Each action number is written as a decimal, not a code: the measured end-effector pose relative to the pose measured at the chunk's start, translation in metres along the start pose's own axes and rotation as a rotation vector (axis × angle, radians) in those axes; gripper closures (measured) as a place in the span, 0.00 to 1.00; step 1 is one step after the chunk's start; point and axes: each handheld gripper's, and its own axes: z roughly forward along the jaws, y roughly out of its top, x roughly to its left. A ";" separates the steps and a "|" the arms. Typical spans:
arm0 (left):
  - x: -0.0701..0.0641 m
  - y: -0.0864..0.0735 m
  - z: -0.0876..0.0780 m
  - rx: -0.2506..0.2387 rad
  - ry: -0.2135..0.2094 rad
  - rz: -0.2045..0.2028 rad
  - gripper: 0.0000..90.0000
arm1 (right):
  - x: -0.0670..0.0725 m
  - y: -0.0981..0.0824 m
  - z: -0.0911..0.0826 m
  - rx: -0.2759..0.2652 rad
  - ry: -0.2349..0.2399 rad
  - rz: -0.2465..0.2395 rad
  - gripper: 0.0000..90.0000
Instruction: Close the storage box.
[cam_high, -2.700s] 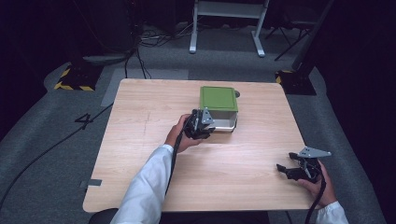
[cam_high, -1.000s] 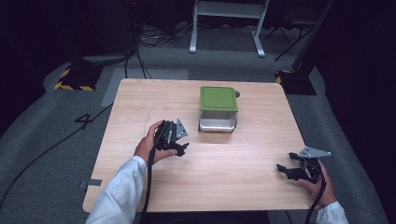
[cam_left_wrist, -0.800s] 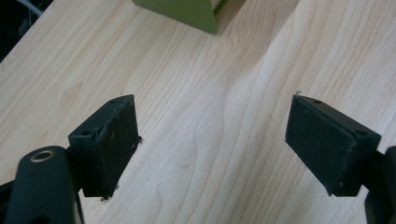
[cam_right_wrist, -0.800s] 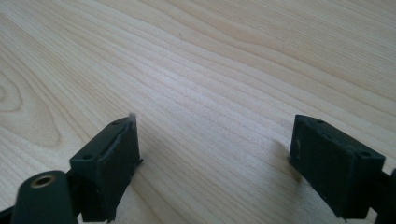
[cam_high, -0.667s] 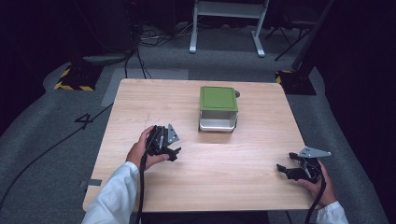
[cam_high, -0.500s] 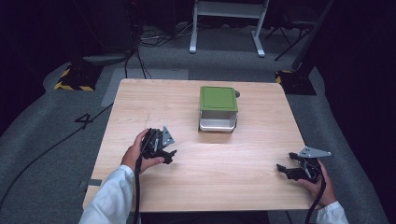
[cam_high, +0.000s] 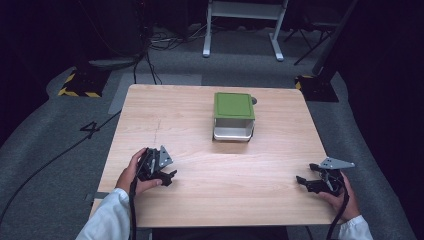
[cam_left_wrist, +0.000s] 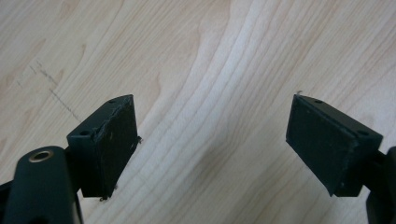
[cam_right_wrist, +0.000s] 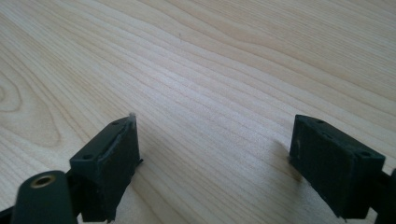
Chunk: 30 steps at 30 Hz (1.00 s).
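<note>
With both jaws apart and empty, I judged it best to rest the left gripper (cam_high: 169, 176) near the table's (cam_high: 210, 197) front-left corner, the right gripper (cam_high: 303, 182) front-right, well clear of the green-lidded box (cam_high: 233, 116).

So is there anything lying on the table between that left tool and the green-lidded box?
Nothing visible. The left tool sits near the table's front left edge, jaws open, and the green-lidded box stands farther back near the middle. Bare wood lies between them. The right tool rests far off at the front right.

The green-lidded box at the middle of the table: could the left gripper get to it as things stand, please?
Probably yes: the left gripper is open, and only bare table lies between it and the green-lidded box.
</note>
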 end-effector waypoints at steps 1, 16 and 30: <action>0.000 -0.004 -0.001 -0.001 0.011 0.002 0.19 | 0.000 0.000 0.000 0.000 0.000 0.000 0.18; 0.003 -0.046 -0.004 -0.004 0.034 -0.134 0.19 | 0.000 0.000 0.000 0.001 -0.001 0.003 0.18; 0.020 -0.081 -0.008 -0.077 -0.001 -0.416 0.19 | 0.000 0.000 0.000 0.000 -0.001 0.003 0.18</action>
